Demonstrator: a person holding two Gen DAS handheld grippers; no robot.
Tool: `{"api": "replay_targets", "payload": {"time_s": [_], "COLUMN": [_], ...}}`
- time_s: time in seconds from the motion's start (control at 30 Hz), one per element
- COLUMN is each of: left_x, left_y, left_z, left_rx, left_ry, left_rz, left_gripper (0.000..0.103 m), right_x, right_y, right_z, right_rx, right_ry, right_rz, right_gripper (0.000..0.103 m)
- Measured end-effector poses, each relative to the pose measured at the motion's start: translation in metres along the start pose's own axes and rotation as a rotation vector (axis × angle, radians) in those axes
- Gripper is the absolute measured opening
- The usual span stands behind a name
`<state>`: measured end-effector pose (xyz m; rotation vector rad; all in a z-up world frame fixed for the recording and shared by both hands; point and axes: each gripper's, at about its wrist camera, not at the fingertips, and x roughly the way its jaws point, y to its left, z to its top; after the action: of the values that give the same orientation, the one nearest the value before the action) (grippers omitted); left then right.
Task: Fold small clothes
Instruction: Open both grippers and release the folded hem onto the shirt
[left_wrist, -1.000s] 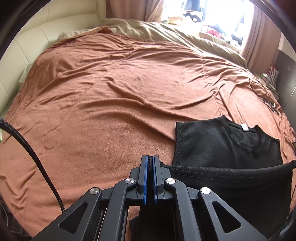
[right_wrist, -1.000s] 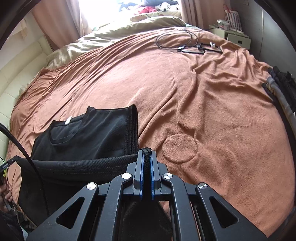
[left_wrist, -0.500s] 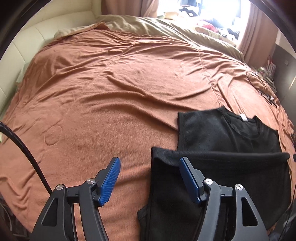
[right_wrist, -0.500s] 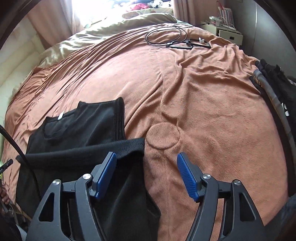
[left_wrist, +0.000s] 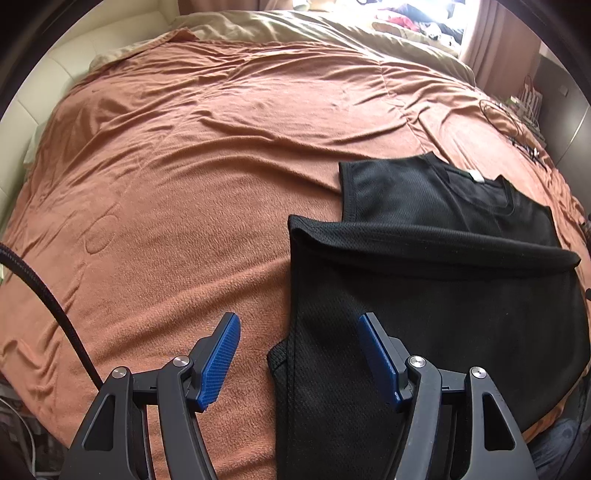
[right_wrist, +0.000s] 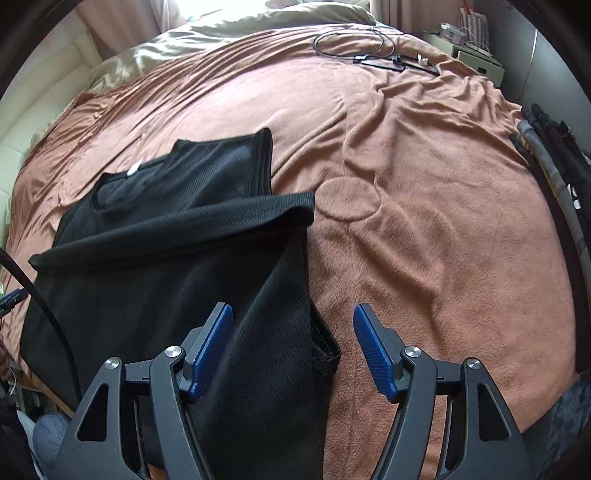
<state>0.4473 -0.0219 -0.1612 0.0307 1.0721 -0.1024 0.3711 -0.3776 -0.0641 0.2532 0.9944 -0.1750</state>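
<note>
My own fingers (left_wrist: 376, 354) are covering the black shirt's (left_wrist: 424, 295) near hem. Its folded-up half is hiding the chest beneath. The cables (right_wrist: 373, 55) far across the bed (right_wrist: 424, 221) are too small to identify.

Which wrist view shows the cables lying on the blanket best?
The right wrist view: the cables lie clear at the far end of the blanket, loop and plugs visible. In the left wrist view the cables are only thin lines squeezed against the right edge.
</note>
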Motion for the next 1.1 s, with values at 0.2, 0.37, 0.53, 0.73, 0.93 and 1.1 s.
{"api": "replay_targets", "payload": {"time_s": [0.2, 0.37, 0.53, 0.73, 0.93, 1.1], "left_x": [0.025, 0.049, 0.063, 0.076, 0.086, 0.082], "left_y": [-0.012, -0.018, -0.023, -0.025, -0.019, -0.011], "left_z": [0.007, 0.021, 0.042, 0.066, 0.088, 0.094], "left_rx": [0.056, 0.073, 0.105, 0.116, 0.096, 0.070], "left_ry": [0.053, 0.094, 0.092, 0.082, 0.063, 0.030], "left_rz": [0.021, 0.039, 0.050, 0.052, 0.038, 0.050], "left_gripper": [0.068, 0.068, 0.068, 0.070, 0.070, 0.068], "right_x": [0.028, 0.049, 0.064, 0.084, 0.095, 0.094], "right_y": [0.002, 0.005, 0.006, 0.007, 0.004, 0.000], "right_z": [0.008, 0.027, 0.051, 0.079, 0.097, 0.103], "right_rx": [0.000, -0.021, -0.043, -0.066, -0.057, -0.042], "right_ry": [0.041, 0.046, 0.034, 0.020, -0.010, -0.028], "right_rz": [-0.046, -0.074, -0.091, -0.099, -0.115, -0.112], "right_gripper": [0.066, 0.066, 0.066, 0.066, 0.066, 0.066]}}
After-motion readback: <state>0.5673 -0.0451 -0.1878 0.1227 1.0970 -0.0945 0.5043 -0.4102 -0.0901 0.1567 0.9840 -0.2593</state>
